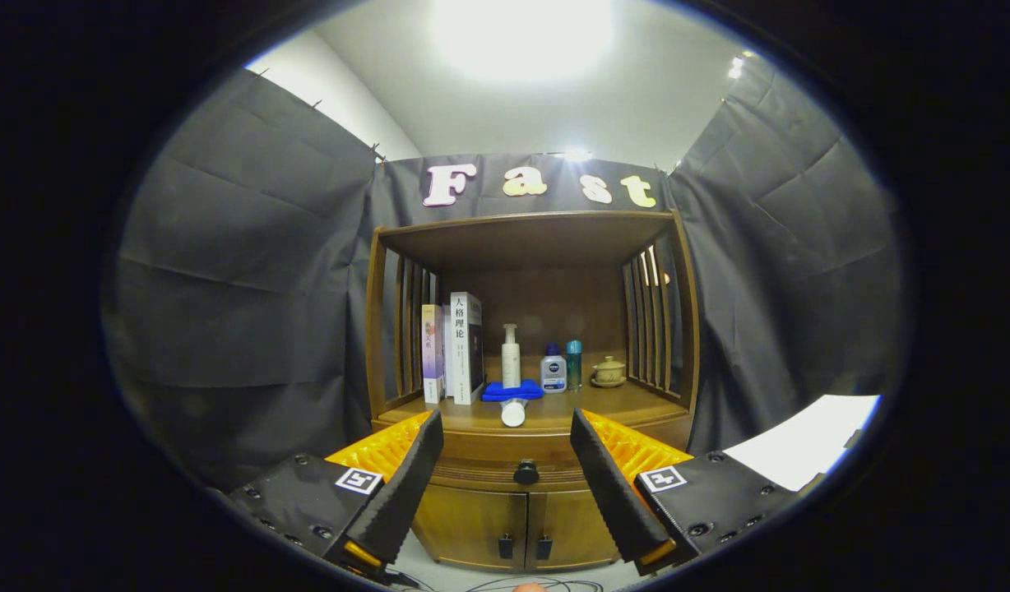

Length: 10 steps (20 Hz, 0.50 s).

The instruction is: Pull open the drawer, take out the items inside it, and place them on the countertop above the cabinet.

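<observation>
gripper (505, 460) released, fingers spread — nothing between | drawer (505, 475) closed, knob (526, 473) ahead — countertop (628, 404) front edge bare

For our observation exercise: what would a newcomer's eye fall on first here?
Probably the wooden cabinet straight ahead, its drawer shut, the black knob showing between the open gripper fingers. Then the countertop above: books at one side, bottles and a white tube lying at its front edge.

The gripper (505, 460) has two black fingers (398, 485) with coarse, textured pads, backed by ribbed orange bodies. Each sits on a black mount studded with dark screws and bearing a small square black-and-white marker. Thin cables trail below.
</observation>
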Tool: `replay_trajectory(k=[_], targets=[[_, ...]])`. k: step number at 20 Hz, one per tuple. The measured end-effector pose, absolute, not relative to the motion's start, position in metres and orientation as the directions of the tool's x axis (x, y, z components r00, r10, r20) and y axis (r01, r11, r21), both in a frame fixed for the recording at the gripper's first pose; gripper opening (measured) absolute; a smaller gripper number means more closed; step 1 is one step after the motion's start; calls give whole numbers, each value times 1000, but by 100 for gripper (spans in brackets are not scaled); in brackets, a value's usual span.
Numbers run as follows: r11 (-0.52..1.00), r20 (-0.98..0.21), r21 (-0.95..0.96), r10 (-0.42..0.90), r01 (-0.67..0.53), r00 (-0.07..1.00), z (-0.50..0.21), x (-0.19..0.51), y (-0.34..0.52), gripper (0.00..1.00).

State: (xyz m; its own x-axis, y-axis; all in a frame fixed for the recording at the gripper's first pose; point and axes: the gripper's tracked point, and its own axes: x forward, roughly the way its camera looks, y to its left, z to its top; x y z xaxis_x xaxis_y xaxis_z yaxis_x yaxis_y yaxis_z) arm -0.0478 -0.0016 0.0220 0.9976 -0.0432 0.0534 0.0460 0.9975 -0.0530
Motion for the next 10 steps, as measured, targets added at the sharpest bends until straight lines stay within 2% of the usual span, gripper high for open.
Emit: replay_trajectory(k=[10], targets=[[998,-2,-63,-20,20,1000,-6,-44,1,98]])
